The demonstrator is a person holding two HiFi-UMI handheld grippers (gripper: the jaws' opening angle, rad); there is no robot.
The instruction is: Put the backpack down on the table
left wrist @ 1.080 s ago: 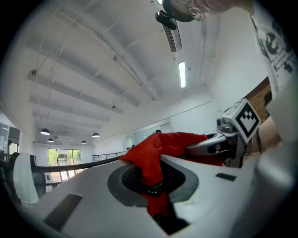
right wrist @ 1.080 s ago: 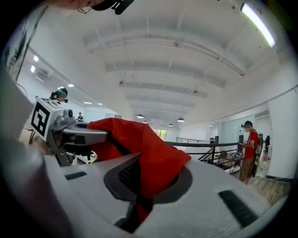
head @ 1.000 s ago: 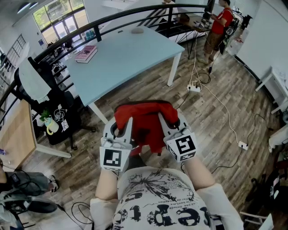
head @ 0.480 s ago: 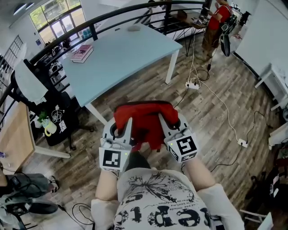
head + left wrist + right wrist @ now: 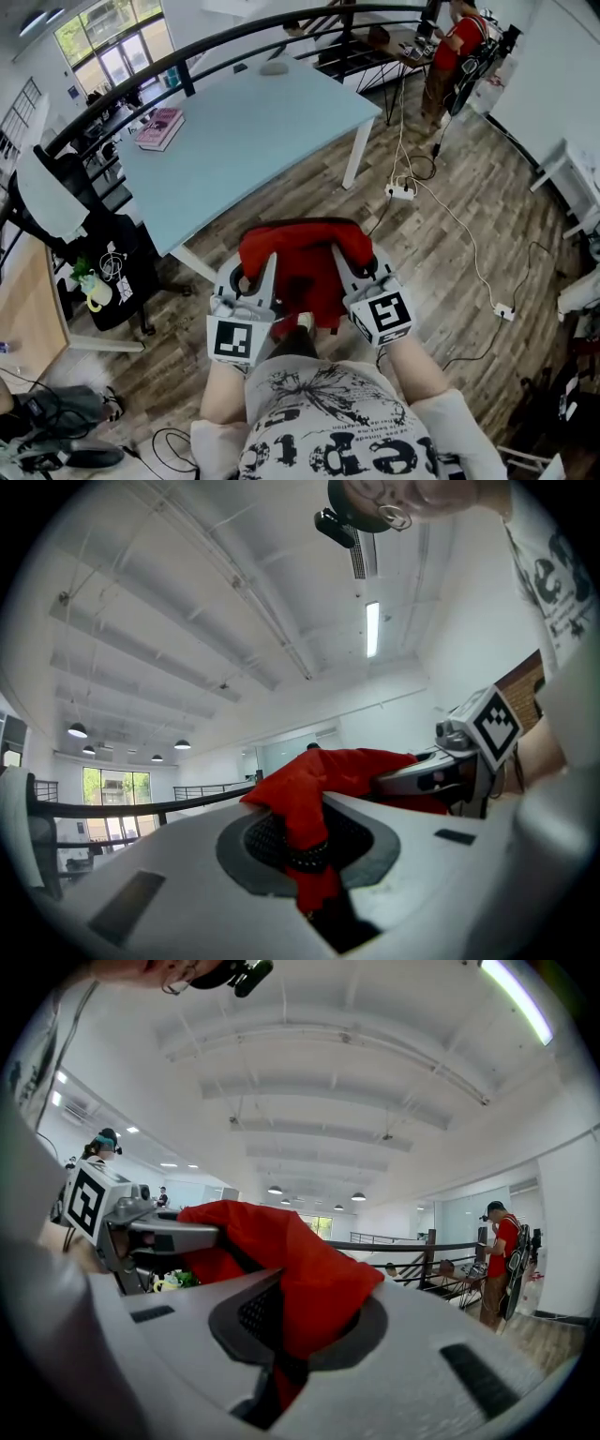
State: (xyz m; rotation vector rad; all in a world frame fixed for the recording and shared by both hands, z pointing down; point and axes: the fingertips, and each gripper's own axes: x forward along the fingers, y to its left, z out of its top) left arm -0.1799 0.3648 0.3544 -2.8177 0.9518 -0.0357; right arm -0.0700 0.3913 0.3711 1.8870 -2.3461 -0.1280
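Note:
A red backpack [image 5: 300,267] hangs in the air in front of the person, above the wooden floor and just short of the light blue table's [image 5: 253,122] near corner. My left gripper [image 5: 247,279] is shut on the bag's left side, and red cloth [image 5: 314,799] is pinched between its jaws in the left gripper view. At the bag's right side my right gripper [image 5: 362,264] is shut on it too, with red cloth [image 5: 305,1279] clamped in the right gripper view. Both grippers point level, side by side.
On the table lie a pink book [image 5: 157,128] at the far left and a grey object [image 5: 274,67] at the far edge. A black chair [image 5: 103,253] stands left of the table. A power strip [image 5: 401,191] and cables lie on the floor. A person in red [image 5: 455,47] stands far right.
Both grippers and the backpack have moved forward together toward the table, whose near corner now sits closer. The grips on the bag look the same.

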